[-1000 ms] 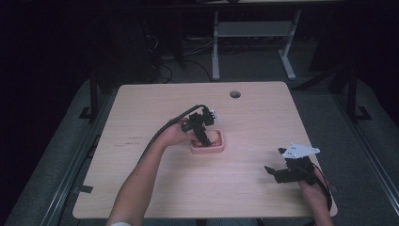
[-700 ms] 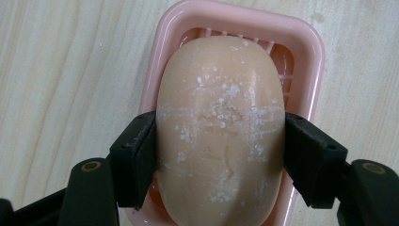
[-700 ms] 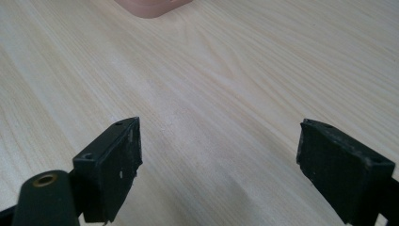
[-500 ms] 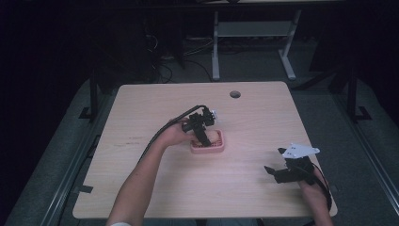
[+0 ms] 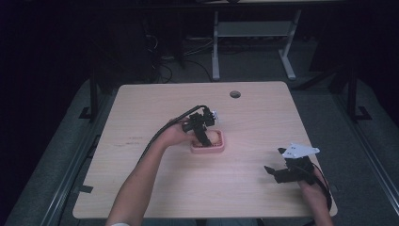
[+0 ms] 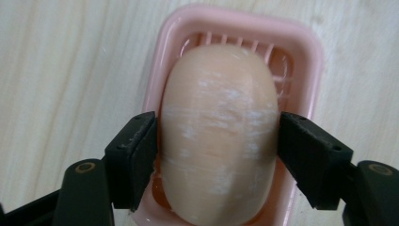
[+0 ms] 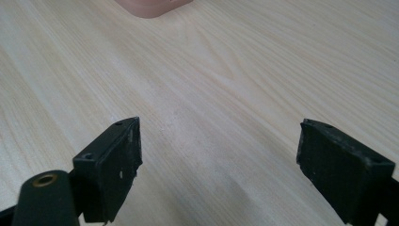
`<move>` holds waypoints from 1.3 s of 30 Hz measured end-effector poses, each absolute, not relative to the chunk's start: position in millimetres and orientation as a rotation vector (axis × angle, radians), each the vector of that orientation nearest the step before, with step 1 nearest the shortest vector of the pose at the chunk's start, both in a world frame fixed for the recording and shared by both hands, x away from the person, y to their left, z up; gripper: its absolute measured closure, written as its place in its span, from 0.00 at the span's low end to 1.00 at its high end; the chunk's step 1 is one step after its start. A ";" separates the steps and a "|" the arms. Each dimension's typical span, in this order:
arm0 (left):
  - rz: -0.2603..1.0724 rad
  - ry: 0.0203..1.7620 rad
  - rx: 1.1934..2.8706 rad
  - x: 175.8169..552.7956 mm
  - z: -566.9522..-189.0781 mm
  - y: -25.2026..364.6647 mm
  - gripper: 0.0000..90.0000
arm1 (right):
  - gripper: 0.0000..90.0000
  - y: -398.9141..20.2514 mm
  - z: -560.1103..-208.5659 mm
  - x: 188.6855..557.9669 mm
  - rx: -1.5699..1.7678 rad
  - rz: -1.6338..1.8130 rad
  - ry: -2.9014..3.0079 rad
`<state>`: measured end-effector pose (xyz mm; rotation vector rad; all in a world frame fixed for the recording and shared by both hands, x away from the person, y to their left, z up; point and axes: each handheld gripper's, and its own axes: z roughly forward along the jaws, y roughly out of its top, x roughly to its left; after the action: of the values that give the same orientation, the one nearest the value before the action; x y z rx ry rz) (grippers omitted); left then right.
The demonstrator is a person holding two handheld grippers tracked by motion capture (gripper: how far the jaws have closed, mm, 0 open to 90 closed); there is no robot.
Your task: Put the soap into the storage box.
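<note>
Near the middle of the table (image 5: 141, 188), a little toward its far edge, a pink soap dish (image 6: 310, 61) is sitting flat with a pale bar of soap (image 6: 219, 136) lying in it. The left gripper (image 6: 219, 141) is reaching down over the dish, its fingers (image 6: 134, 157) pressing against the two long sides of the bar at about mid-length, so it is gripping the soap. The bar is resting on the dish's slatted floor, whose ribs are showing past its far end, and nothing else is lying in the dish.

The soap looks stiff and fairly light, but its rounded, smooth skin with white scuff marks suggests that it will be slippery; a hold across the widest part of its sides, as here, seems safest, since a grip nearer the tapering ends would likely squeeze it out. The dish is light plastic and may lift or slide along with the bar.

Near the right front corner of the table, the right gripper (image 5: 282, 173) is hovering with fingers (image 7: 110, 165) spread wide, holding nothing, well apart from the dish.
</note>
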<state>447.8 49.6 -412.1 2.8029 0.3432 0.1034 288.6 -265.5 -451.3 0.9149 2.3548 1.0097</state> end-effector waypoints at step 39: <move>0.115 0.352 2.768 422.1 -398.6 73.5 0.26 | 0.15 -259.7 -452.8 288.9 0.915 0.991 2.372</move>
<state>422.1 73.5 -398.6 2.7678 0.3516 0.1153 288.9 -259.7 -452.8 0.9149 2.3721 0.9909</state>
